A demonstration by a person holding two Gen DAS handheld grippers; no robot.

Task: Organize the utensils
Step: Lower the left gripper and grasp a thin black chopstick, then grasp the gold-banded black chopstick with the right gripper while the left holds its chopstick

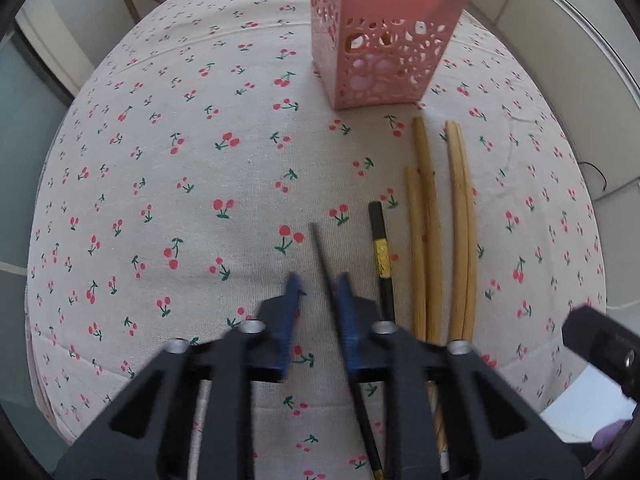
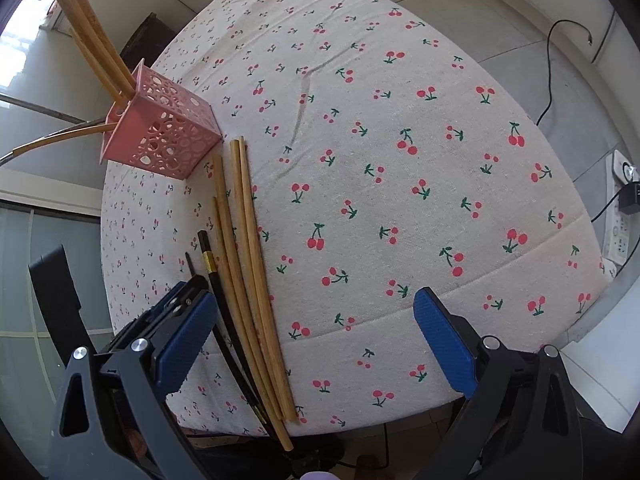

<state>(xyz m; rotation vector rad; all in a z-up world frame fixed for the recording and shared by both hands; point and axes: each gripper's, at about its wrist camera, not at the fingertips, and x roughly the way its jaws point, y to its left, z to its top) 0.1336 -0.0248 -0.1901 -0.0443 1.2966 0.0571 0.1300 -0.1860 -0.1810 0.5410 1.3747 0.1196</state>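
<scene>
Picking the thin black chopstick (image 1: 320, 252) off the counter (image 1: 180, 168) appears to be the step in hand, with the pink basket (image 1: 380, 52) at the far side as its likely destination. The left gripper (image 1: 319, 292) points steeply down over it. Its jaws are narrowed but not closed: the chopstick lies between them against the right pad, and the left pad stands clear, though the view is blurred. The right gripper (image 2: 316, 344) hangs over the near edge with its jaws wide apart and nothing in them. A second black chopstick with a gold band (image 1: 381, 256) lies just to the right, and four bamboo chopsticks (image 1: 424, 216) lie further right. More bamboo chopsticks already stand in the basket. Recommended: centre the jaws on the stick before closing, so it is not pushed sideways into the banded one. Grip it near its middle so it does not tip when lifted. Keep it clear of the basket rim until it is upright.
</scene>
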